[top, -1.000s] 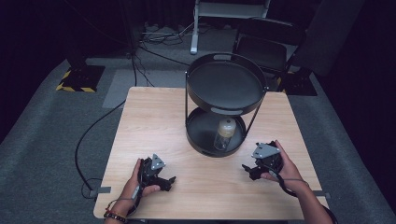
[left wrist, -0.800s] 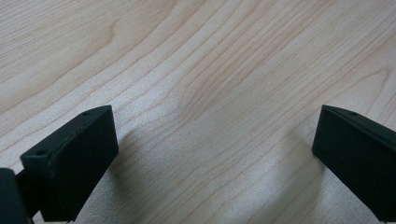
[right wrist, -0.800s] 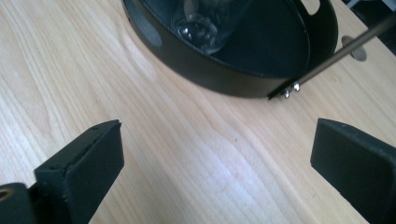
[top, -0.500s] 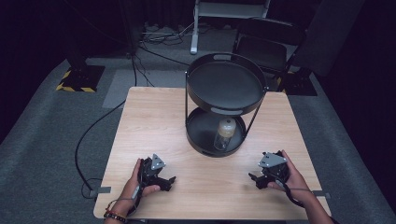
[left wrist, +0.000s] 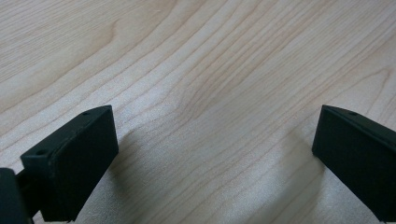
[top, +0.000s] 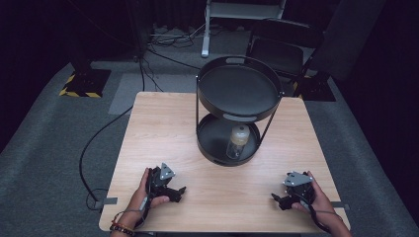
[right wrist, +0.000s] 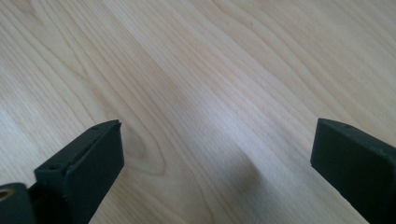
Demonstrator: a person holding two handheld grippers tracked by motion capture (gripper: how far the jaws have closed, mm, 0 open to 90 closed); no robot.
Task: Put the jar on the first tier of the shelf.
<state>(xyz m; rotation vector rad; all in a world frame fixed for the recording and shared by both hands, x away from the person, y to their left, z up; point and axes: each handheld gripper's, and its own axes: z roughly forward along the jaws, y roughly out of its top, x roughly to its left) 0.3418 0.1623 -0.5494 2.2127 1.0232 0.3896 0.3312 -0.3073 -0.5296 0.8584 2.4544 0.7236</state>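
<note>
The bottle [top: 238, 141] lies on its side on the lower shelf of the black two-tier stand [top: 239, 89], its long axis running roughly toward and away from the person, cap end farther off; both grippers rest on the table [top: 163, 128] near its front edge, jaws spread wide and empty; the left gripper [top: 177, 193] and right gripper [top: 277, 201] sit about equally far, the bottle ahead between them.

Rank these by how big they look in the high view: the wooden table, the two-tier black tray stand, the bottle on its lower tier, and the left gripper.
1. wooden table
2. black tray stand
3. and 4. bottle and left gripper: they look much alike, and the gripper lies nearer the camera, so no ranking.
</note>
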